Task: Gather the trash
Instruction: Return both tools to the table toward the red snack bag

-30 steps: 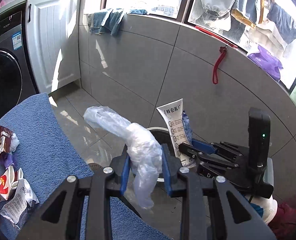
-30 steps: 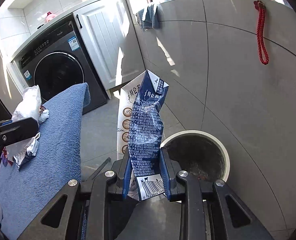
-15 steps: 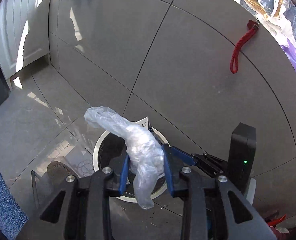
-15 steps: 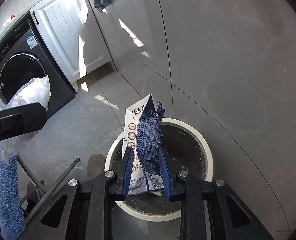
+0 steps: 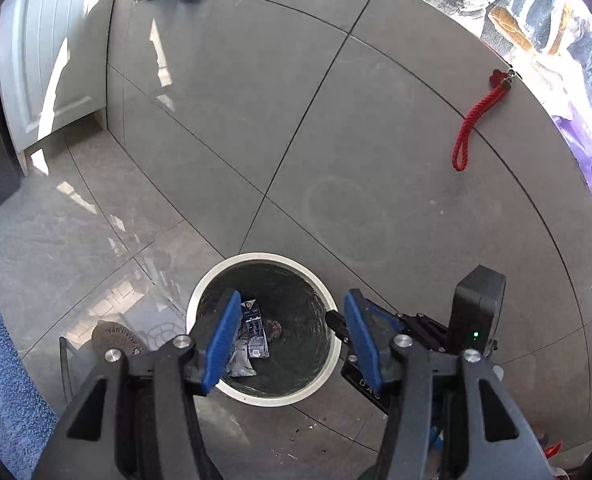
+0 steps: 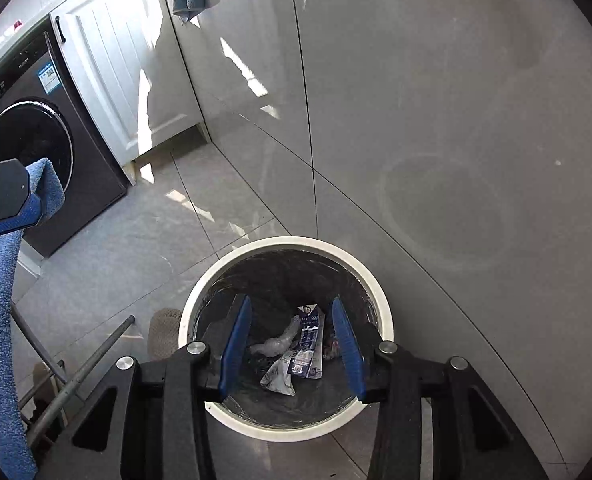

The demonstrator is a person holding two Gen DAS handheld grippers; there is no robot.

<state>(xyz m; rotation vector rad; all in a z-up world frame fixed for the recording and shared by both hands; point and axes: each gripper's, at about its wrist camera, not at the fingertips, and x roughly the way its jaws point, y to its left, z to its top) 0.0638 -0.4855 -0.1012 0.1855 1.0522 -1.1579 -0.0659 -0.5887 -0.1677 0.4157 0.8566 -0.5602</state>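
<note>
Both the left gripper (image 5: 292, 336) and right gripper (image 6: 292, 344) hang with jaws spread, empty, over the bin (image 6: 380, 292); dipping lower risks knocking its rim.

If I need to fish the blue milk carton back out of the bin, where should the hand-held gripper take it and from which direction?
Probably by its upper pointed end, coming straight down through the bin's open mouth. The milk carton lies crushed flat on the bottom, that end toward the far wall and clear of the plastic bag beside it. The walls rule out a side approach. The right hand-held gripper hangs open above it.
</note>
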